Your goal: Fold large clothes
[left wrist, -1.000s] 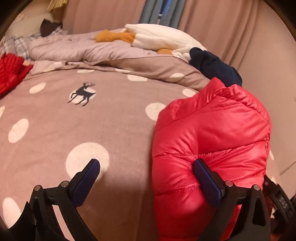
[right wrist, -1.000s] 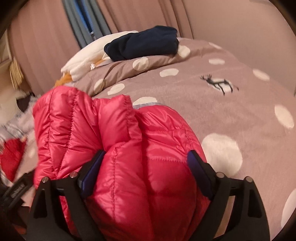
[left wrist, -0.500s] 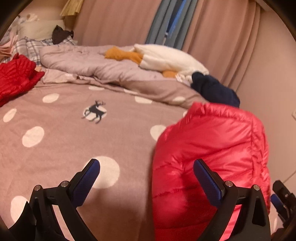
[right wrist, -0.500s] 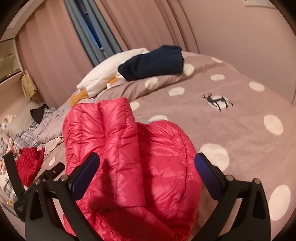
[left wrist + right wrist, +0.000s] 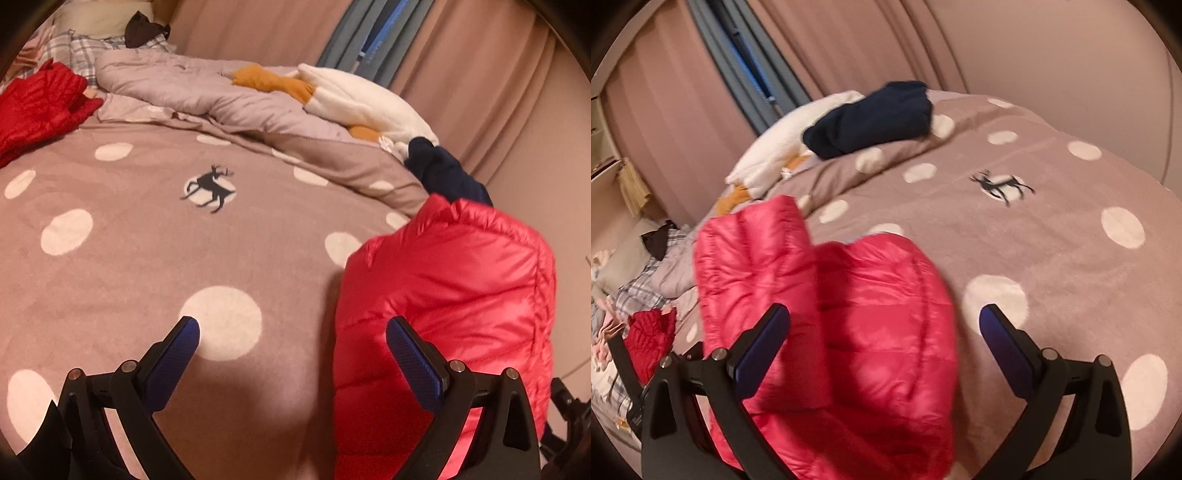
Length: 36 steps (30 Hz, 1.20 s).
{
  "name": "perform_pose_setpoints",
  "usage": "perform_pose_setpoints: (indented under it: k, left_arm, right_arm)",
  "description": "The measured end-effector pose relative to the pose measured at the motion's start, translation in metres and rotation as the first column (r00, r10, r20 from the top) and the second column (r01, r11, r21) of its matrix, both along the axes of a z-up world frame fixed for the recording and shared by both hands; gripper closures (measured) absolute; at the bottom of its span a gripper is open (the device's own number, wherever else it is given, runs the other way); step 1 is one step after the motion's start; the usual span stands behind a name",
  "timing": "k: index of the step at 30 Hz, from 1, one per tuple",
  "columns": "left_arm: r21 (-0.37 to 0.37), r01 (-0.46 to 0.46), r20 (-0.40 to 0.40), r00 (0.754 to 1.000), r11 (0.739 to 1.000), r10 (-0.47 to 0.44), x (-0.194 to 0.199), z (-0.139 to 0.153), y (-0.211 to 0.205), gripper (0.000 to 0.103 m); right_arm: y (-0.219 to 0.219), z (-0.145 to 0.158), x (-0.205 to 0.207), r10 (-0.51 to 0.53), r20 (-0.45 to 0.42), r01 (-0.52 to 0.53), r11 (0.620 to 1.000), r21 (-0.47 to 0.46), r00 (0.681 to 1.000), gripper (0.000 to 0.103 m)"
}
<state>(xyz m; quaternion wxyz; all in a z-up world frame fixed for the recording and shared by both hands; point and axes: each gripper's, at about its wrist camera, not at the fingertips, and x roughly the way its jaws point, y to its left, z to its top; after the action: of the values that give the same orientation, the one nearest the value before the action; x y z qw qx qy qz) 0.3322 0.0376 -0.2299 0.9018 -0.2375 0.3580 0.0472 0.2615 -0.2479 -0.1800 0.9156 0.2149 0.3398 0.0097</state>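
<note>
This is a bedroom in a home. A big bed fills most of the room, covered by a soft brown blanket with white dots and a little dark deer (image 5: 210,188). Long pink curtains (image 5: 849,44) hang behind it. A crumpled pale purple quilt (image 5: 192,92) and a checked pillow (image 5: 85,48) lie at the far end, with clothes scattered around.

You work under warm, dim indoor light that tints everything pinkish. In your left view the picture is sharp, and a soft shadow lies on the bed (image 5: 110,266) just ahead of the left tool (image 5: 291,332). Your right view is smeared by motion blur, strongest on the red jacket (image 5: 871,332). Both pictures bend strongly at the dark round edges.
</note>
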Motion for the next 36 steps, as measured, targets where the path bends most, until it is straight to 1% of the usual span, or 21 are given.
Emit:
perform_pose_setpoints:
  k: [1,5,9,11,12,14,16,17,19,21,22,23,24,26,28,30,31,32,34,35,36]
  left_arm:
    - [-0.009,0.006,-0.008,1.000,1.000,-0.006,0.000,-0.002,0.001,0.003]
    - [-0.090,0.035,-0.025,0.999,0.995,-0.038,-0.002,-0.010,0.005,0.003]
    - [-0.124,0.054,-0.024,0.998,0.991,-0.057,-0.003,-0.013,0.009,0.003]
    - [-0.177,0.083,-0.032,0.995,0.981,-0.090,0.001,-0.019,0.012,0.003]
    - [-0.224,0.098,-0.038,0.993,0.970,-0.110,0.003,-0.023,0.015,0.003]
    - [-0.334,0.112,-0.060,0.988,0.936,-0.139,0.008,-0.034,0.020,0.003]
    - [-0.444,0.141,-0.065,0.980,0.885,-0.189,0.013,-0.044,0.023,0.003]
    - [-0.479,0.163,-0.060,0.974,0.862,-0.217,0.015,-0.047,0.023,0.003]
    - [-0.492,0.183,-0.051,0.970,0.851,-0.237,0.015,-0.047,0.020,0.003]
    - [-0.478,0.208,-0.052,0.963,0.853,-0.264,0.017,-0.048,0.015,0.001]
    - [-0.479,0.218,-0.056,0.959,0.850,-0.278,0.018,-0.048,0.012,0.001]
    - [-0.494,0.223,-0.053,0.957,0.840,-0.285,0.018,-0.049,0.011,0.001]
    - [-0.523,0.228,-0.045,0.955,0.821,-0.294,0.019,-0.051,0.011,0.001]
    - [-0.583,0.248,-0.030,0.945,0.773,-0.326,0.021,-0.056,0.012,0.001]
    - [-0.633,0.285,-0.004,0.928,0.720,-0.371,0.023,-0.058,0.008,0.001]
    - [-0.644,0.342,0.032,0.906,0.684,-0.423,0.023,-0.057,0.000,0.001]
    - [-0.647,0.368,0.051,0.895,0.668,-0.443,0.023,-0.056,-0.004,0.001]
    - [-0.648,0.385,0.067,0.889,0.657,-0.454,0.023,-0.055,-0.008,0.001]
    - [-0.635,0.368,0.071,0.903,0.679,-0.423,0.021,-0.055,-0.011,0.001]
    - [-0.631,0.361,0.067,0.907,0.686,-0.416,0.021,-0.055,-0.011,0.001]
    - [-0.623,0.361,0.062,0.907,0.694,-0.416,0.020,-0.054,-0.013,0.001]
  right_arm:
    - [-0.003,-0.001,-0.001,-0.004,-0.004,0.004,1.000,0.007,1.000,0.001]
    - [-0.016,-0.007,-0.002,-0.011,-0.024,0.012,0.999,0.050,1.000,0.001]
    - [-0.029,-0.017,0.000,-0.010,-0.056,0.016,0.994,0.112,0.998,0.001]
    - [-0.032,-0.025,0.003,0.009,-0.084,0.004,0.988,0.154,0.996,0.001]
    - [-0.033,-0.031,0.005,0.024,-0.112,-0.005,0.985,0.174,0.993,0.001]
    - [-0.033,-0.038,0.009,0.053,-0.145,-0.024,0.981,0.193,0.988,0.001]
    - [-0.032,-0.046,0.012,0.074,-0.168,-0.037,0.977,0.211,0.983,0.001]
    - [-0.031,-0.051,0.014,0.085,-0.182,-0.042,0.972,0.231,0.980,0.001]
    - [-0.031,-0.066,0.018,0.119,-0.210,-0.054,0.955,0.291,0.970,0.001]
    - [-0.029,-0.082,0.023,0.161,-0.242,-0.066,0.931,0.359,0.957,0.000]
    - [-0.027,-0.091,0.025,0.191,-0.249,-0.077,0.911,0.405,0.949,0.000]
    - [-0.026,-0.095,0.025,0.207,-0.240,-0.086,0.897,0.433,0.949,0.000]
    - [-0.026,-0.097,0.025,0.212,-0.222,-0.093,0.888,0.451,0.952,0.000]
    - [-0.025,-0.098,0.024,0.238,-0.190,-0.115,0.859,0.499,0.953,0.000]
    - [-0.020,-0.102,0.024,0.307,-0.137,-0.173,0.792,0.586,0.942,0.000]
    - [-0.010,-0.106,0.025,0.364,-0.085,-0.224,0.723,0.654,0.927,0.000]
    - [-0.004,-0.107,0.025,0.381,-0.068,-0.242,0.704,0.668,0.922,0.000]
    - [0.001,-0.107,0.025,0.387,-0.058,-0.252,0.698,0.670,0.920,0.000]
    - [0.007,-0.107,0.025,0.387,-0.042,-0.260,0.692,0.674,0.921,0.002]
    - [0.009,-0.107,0.024,0.386,-0.039,-0.260,0.689,0.676,0.922,0.009]
    - [0.010,-0.108,0.023,0.387,-0.039,-0.259,0.685,0.681,0.921,0.023]
